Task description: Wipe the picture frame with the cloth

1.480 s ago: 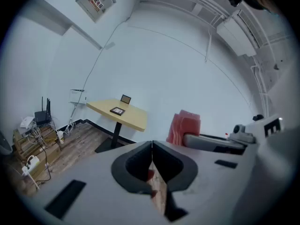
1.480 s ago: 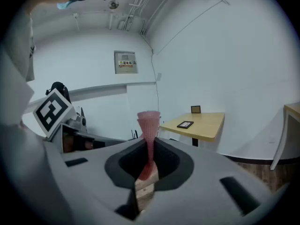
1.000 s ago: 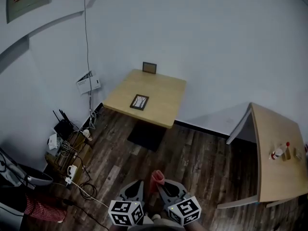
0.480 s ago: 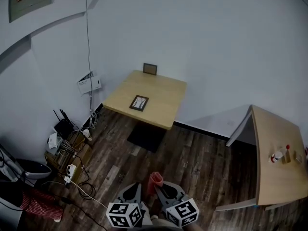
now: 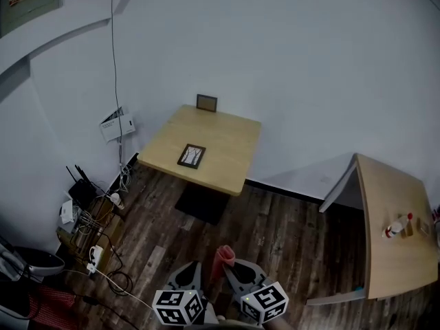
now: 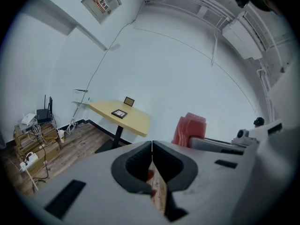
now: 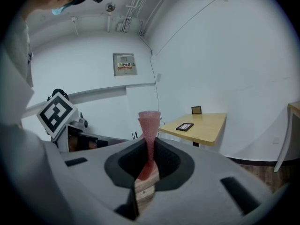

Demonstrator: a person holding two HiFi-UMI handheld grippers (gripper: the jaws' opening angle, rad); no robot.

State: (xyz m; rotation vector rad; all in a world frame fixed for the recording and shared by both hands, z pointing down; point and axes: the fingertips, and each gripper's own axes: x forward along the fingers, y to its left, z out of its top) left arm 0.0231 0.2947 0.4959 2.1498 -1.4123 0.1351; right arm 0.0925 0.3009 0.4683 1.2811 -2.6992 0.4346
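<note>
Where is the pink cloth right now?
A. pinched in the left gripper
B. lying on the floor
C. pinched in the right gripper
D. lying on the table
C: the cloth sticks up from between the closed jaws of the right gripper.

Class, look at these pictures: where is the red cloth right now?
In the head view it is at bottom centre: the red cloth sticks up from the shut right tool, beside the left tool.

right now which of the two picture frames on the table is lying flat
The dark picture frame nearer the table's front edge lies flat. The other frame stands upright at the far edge by the wall.
</note>
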